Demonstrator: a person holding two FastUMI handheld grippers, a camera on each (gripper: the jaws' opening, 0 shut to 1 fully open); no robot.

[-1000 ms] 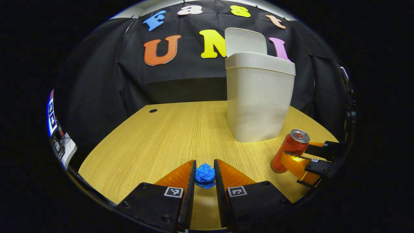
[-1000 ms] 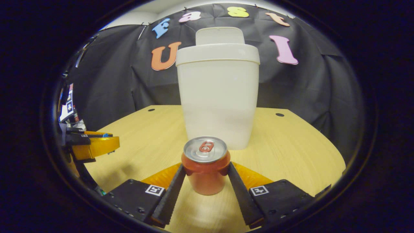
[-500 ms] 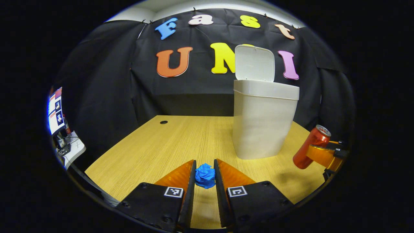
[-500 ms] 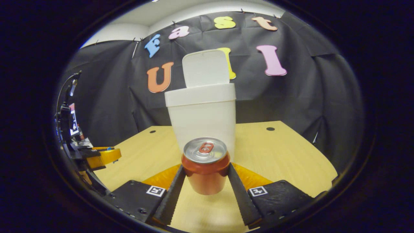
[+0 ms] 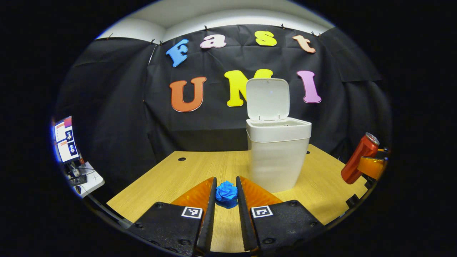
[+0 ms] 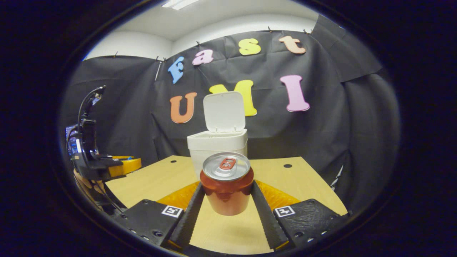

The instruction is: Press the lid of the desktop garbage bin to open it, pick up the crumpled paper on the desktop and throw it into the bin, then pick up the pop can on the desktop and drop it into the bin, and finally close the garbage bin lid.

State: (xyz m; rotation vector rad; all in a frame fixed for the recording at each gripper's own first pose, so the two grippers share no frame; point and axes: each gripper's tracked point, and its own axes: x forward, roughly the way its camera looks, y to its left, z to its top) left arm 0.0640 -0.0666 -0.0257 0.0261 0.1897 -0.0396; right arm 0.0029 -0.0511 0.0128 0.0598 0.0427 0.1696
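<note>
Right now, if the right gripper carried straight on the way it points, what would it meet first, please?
Probably the bin: it stands directly beyond the can held in the right gripper, its lid up. Depth is unclear.

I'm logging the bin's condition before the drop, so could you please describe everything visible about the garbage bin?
The garbage bin is a small off-white container, seemingly plastic, tapering slightly toward its base, with a thicker collar around the top. Its hinged lid stands open, nearly upright at the back, leaving the mouth uncovered. It stands upright on the wooden desktop; nothing visibly touches it besides the desk.
</note>
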